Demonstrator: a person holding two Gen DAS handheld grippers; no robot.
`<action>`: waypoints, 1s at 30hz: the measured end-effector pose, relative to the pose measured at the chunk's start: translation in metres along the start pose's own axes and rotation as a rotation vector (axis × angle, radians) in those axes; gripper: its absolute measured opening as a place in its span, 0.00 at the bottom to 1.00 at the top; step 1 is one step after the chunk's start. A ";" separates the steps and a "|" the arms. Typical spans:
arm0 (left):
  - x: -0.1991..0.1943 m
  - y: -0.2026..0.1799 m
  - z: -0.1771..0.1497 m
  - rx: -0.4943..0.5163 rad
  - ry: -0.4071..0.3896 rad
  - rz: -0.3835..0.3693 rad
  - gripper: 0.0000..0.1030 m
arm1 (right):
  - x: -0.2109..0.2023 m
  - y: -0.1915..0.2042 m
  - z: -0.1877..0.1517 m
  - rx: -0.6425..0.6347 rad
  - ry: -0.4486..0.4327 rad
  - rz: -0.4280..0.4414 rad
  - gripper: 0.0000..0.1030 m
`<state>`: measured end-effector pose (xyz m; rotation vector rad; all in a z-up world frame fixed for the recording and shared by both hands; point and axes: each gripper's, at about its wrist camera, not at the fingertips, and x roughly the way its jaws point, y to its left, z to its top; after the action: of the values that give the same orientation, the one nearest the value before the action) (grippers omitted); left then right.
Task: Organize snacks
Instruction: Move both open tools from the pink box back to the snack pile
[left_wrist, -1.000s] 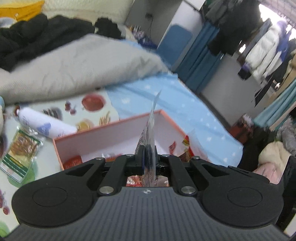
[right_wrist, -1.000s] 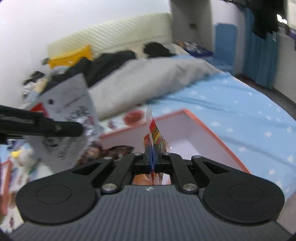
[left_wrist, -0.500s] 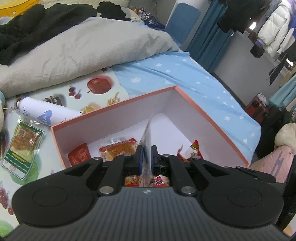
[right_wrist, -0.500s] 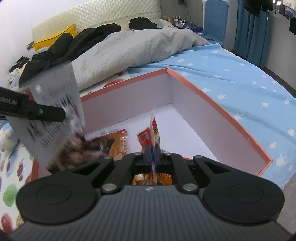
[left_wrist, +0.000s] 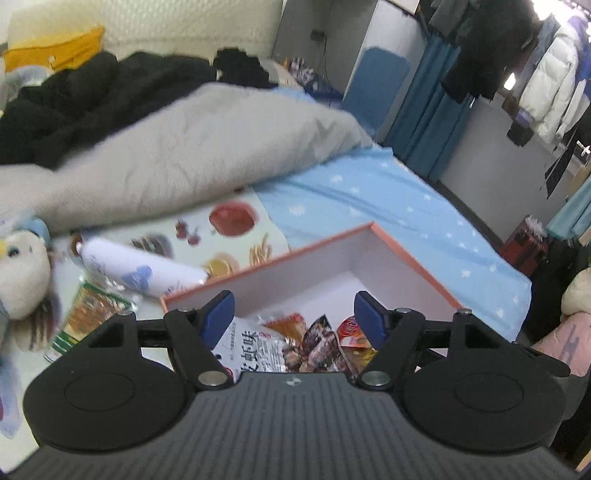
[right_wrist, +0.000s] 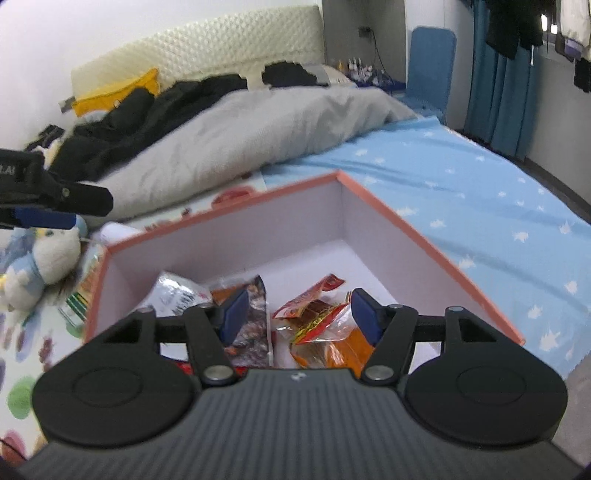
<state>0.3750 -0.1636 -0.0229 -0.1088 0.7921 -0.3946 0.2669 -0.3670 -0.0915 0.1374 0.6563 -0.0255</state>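
An orange-rimmed box (left_wrist: 410, 258) with white walls lies on the bed and holds several snack packets. My left gripper (left_wrist: 293, 319) hovers over its near end, jaws opening, with nothing between the blue pads. A white printed packet (left_wrist: 258, 347) and a dark one (left_wrist: 317, 343) lie flat below it. My right gripper (right_wrist: 300, 315) hangs over the same box (right_wrist: 406, 225), jaws also opening and apart from everything. A red and orange packet (right_wrist: 317, 314) lies loose underneath it. One finger (right_wrist: 85, 199) of the left gripper shows at the left edge of the right wrist view.
On the fruit-print mat left of the box lie a white bottle (left_wrist: 144, 273), a green snack packet (left_wrist: 92, 314) and a plush toy (left_wrist: 18, 280). A grey duvet (left_wrist: 184, 155) and dark clothes fill the far side. Blue starred sheet (right_wrist: 480, 206) runs along the right.
Both grippers were shut on upright packets. Both have opened and let them go, and the packets now lie in the box. The left gripper has drawn back from the box.
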 end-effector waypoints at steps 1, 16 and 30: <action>-0.007 0.002 0.002 0.000 -0.015 0.000 0.74 | -0.004 0.002 0.003 -0.001 -0.013 0.004 0.62; -0.117 0.025 -0.006 0.036 -0.216 0.061 0.79 | -0.068 0.057 0.030 -0.072 -0.200 0.122 0.62; -0.180 0.080 -0.067 -0.036 -0.249 0.113 0.80 | -0.104 0.119 -0.013 -0.108 -0.231 0.216 0.62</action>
<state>0.2373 -0.0177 0.0313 -0.1430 0.5572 -0.2537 0.1849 -0.2497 -0.0242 0.0982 0.4084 0.1989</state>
